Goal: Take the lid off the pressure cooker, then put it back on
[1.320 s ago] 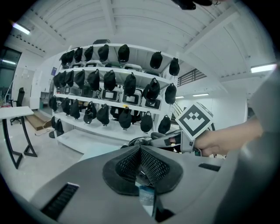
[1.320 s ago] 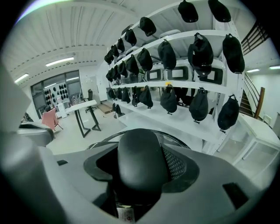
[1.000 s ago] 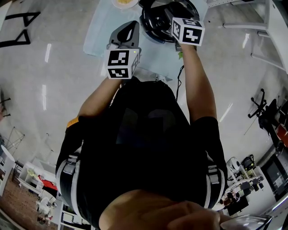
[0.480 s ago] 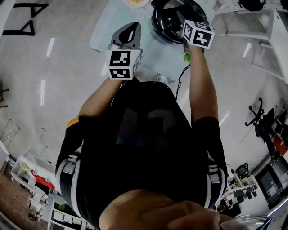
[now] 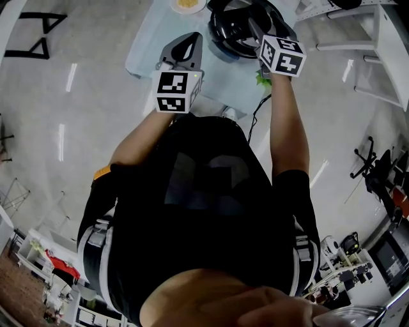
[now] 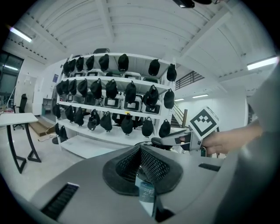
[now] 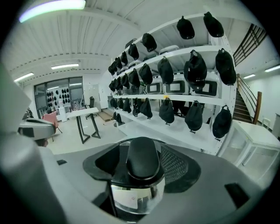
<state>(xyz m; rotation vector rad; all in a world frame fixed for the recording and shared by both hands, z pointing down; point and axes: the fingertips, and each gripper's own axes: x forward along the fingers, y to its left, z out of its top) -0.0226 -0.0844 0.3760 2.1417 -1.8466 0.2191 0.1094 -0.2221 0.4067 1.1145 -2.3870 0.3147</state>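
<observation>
Head view: I see the cooker [image 5: 220, 39] on the table [image 5: 144, 54], right gripper [image 5: 255, 29] at its lid [image 5: 230, 22]. Left gripper view: left gripper [image 6: 140, 151] pressed together, empty. Right gripper view: jaws spread around the lid handle [image 7: 142, 159], just opening wider.

The lid handle [image 7: 139, 162] stands between your right gripper's [image 7: 141, 149] jaws, which have just been opening, with slim gaps either side. Ahead is open air to the shelves [image 7: 183, 98].

The cooker [image 5: 227, 32] stands on the surface [image 5: 223, 80], toward its right; a bowl [image 5: 188, 5] sits left of it, at the far edge.
</observation>
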